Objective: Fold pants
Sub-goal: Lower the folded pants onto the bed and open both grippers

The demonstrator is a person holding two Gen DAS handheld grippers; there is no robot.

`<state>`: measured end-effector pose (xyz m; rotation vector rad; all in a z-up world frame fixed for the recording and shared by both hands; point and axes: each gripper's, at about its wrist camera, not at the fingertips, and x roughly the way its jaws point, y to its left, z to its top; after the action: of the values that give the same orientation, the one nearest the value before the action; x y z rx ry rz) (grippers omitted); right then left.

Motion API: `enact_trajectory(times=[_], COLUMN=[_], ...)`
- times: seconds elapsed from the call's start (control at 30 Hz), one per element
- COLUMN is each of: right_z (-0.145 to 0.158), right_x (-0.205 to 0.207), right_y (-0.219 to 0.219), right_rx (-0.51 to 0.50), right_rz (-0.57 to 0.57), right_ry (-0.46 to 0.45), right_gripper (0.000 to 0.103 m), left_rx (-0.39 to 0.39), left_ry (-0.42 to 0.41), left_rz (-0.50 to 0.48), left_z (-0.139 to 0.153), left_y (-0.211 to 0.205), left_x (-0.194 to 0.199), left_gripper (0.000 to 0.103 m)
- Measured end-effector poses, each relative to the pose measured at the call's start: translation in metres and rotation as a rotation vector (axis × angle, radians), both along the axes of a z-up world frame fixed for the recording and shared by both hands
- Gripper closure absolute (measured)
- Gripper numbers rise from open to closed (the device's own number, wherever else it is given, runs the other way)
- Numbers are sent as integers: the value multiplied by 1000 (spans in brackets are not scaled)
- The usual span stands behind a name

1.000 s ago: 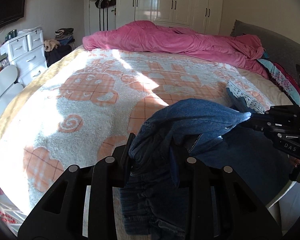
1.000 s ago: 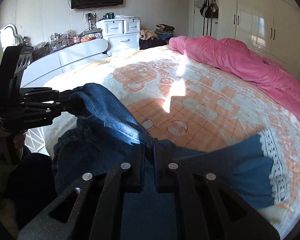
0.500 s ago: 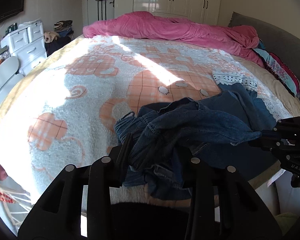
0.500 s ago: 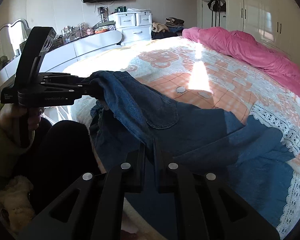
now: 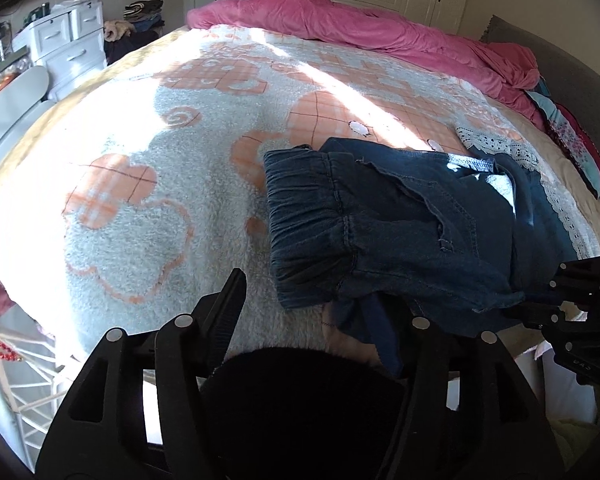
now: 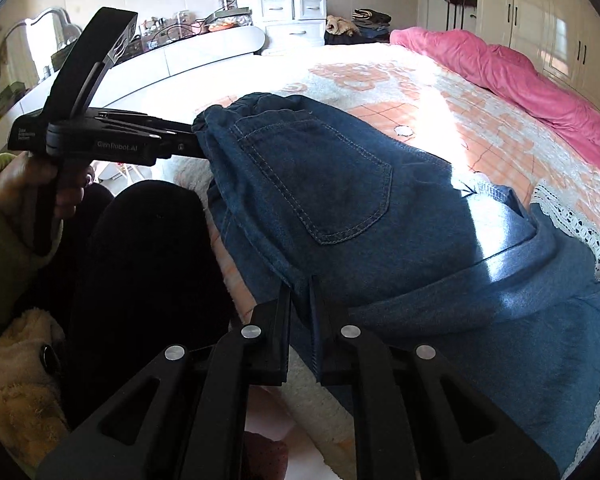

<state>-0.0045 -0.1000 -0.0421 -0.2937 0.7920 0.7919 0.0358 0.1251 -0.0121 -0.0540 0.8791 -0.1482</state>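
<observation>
Dark blue denim pants (image 5: 396, 224) lie spread on the near edge of the bed, elastic waistband to the left, back pocket (image 6: 324, 184) up. My left gripper (image 5: 320, 304) is open just in front of the waistband, holding nothing; in the right wrist view it (image 6: 196, 136) sits at the waistband's edge. My right gripper (image 6: 300, 300) is shut on a fold of the pants near the bed edge; it shows at the right of the left wrist view (image 5: 540, 300).
The bed carries a white and orange fleece blanket (image 5: 172, 168). A blue lace-trimmed cloth (image 6: 540, 320) lies under and right of the pants. A pink duvet (image 5: 380, 32) lies along the far side. White drawers (image 5: 68, 44) stand left. My dark-clad knee (image 6: 148, 260) is at the bed edge.
The pants came down from mid-air onto the bed and now lie flat. My left gripper let go of the waistband and opened. My right gripper kept its hold.
</observation>
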Motion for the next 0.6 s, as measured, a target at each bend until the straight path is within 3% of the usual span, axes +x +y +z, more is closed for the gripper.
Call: enact_trajectory(times=[0.37,0.47,0.6], right_z=[-10,-12,-13], right_x=[-2,-4,-5], right_y=[0,1,2], right_rx=[9,10,23], right_rz=[12,18,17], right_ry=[41,46,61], right_gripper=[93,91,88], left_rx=[38,1,-44], left_ry=[-24,-42,-76], left_rz=[55,60,-10], left_z=[21,30,41], left_y=[17,17,-8], left_x=[-25,-27,-23], left_gripper=[49,49,49])
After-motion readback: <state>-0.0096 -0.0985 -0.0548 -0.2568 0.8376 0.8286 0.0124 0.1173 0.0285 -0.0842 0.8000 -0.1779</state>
